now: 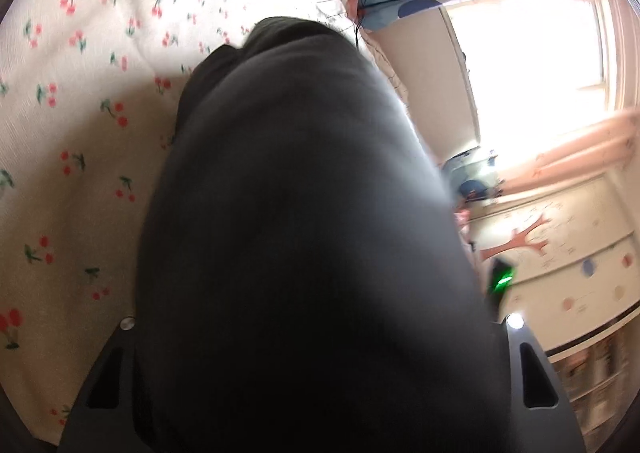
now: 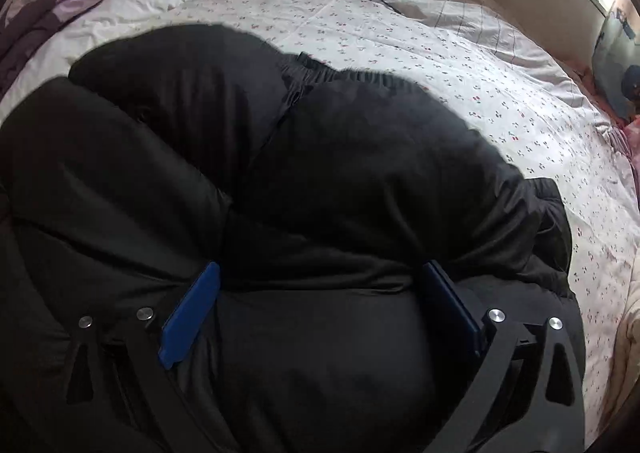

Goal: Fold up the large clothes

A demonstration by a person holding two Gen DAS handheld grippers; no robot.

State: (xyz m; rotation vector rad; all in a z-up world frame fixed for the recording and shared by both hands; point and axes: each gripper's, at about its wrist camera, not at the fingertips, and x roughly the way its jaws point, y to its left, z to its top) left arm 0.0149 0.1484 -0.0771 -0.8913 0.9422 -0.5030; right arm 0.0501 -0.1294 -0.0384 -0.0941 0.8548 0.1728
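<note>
Right wrist view: my right hand-held gripper [image 2: 316, 305] stands wide open over the black jacket [image 2: 320, 173]. Left hand-held gripper: state hidden by fabric. I grip one layer only, at the hem.

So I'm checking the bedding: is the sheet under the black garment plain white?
No, the sheet beneath the black garment is white printed all over with small red cherries.
</note>
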